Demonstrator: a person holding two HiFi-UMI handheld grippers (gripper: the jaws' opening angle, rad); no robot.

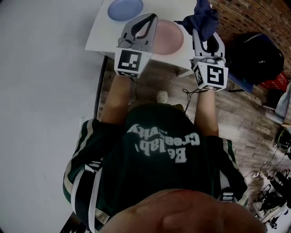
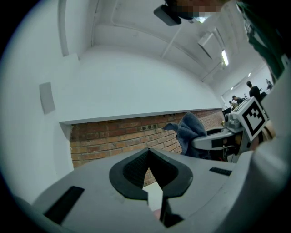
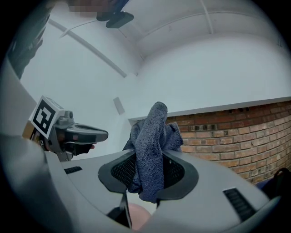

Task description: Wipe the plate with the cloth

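Item 1. My left gripper (image 2: pixel 148 157), nearest on the left. Its jaws are clenched tip to tip with nothing between them. From the head view its tips show against the left edge of the pink plate (image 1: pixel 172 38).

Item 2. My right gripper (image 3: pixel 148 170), level with the left and well apart from it. Its jaws are grasping the cloth (image 3: pixel 153 145).

Item 3. The cloth is dark blue and bunched. It is pinched at its lower part, with the rest standing up and spilling forward past the jaw tips, clear of the desk (image 1: pixel 101 34). The left gripper view shows it off to the right (image 2: pixel 190 132).

Item 4. The desk is white, just ahead of both grippers. The pink plate lies flat near its front edge, between the two grippers in the head view, untouched by the cloth.

Item 5. A blue plate (image 1: pixel 125 9), farther back on the desk and left of the pink one.

Item 6. A brick wall (image 2: pixel 113 136), farthest, behind the desk.
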